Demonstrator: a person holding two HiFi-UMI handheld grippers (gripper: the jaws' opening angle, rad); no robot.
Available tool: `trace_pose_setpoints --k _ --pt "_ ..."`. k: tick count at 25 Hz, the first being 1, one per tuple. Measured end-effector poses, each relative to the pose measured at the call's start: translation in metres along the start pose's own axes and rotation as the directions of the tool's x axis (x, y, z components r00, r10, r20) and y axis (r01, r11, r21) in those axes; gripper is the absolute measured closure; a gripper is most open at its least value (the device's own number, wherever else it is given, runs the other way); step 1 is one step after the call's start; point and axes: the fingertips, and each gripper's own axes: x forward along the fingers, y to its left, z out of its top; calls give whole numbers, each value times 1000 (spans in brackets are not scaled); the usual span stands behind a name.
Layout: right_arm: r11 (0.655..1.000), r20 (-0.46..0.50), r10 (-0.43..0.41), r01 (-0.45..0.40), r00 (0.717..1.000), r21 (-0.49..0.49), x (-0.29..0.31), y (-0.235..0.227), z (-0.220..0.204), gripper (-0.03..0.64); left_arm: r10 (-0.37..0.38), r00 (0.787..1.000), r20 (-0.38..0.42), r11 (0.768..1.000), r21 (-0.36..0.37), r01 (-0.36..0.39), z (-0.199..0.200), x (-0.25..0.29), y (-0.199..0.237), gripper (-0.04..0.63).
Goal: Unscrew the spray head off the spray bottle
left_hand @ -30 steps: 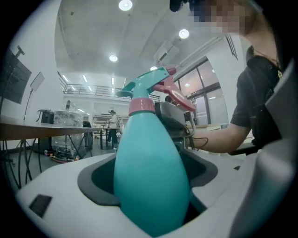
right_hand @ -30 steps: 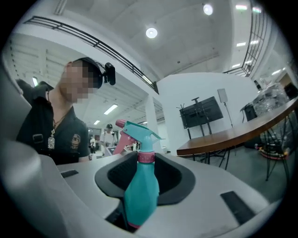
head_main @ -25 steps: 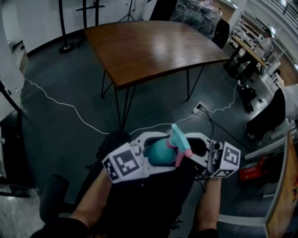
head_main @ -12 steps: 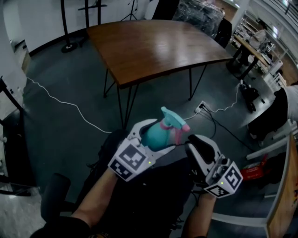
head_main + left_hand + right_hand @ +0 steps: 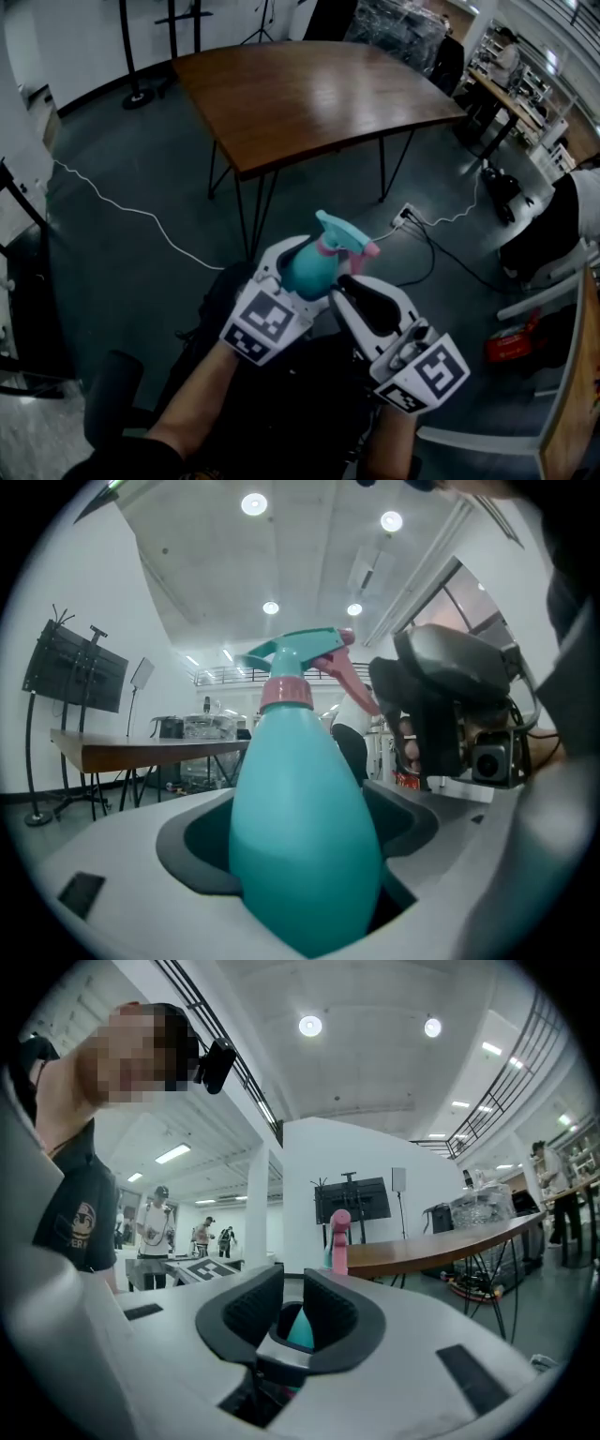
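Noted teal on the spray bottle (image 5: 309,261) and on its spray head (image 5: 330,228), with a pink collar (image 5: 328,247) and a pink trigger (image 5: 367,251). Noted a white shell and dark grey pads on the left claw (image 5: 298,274), plus a black-and-white square-patterned marker cube (image 5: 265,323). Noted glossy brown wood grain on the table (image 5: 309,89), a dark blue-grey floor (image 5: 122,272) and a white cable (image 5: 141,214).

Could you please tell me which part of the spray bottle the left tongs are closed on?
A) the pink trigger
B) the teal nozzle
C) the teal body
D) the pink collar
C: in the left gripper view the left tongs press their pads on either side of the teal body, well below the pink collar and the trigger.
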Motion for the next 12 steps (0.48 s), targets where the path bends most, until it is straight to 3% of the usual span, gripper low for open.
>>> trace_pose_setpoints --k 8,12 --pt "987 -36 -158 158 987 -4 3 -27 -2 540 -31 999 17 999 19 31 5 3 -11 183" --pt "984 -43 -180 180 983 -1 9 -30 -4 477 -38 999 17 999 22 37 5 4 -14 183"
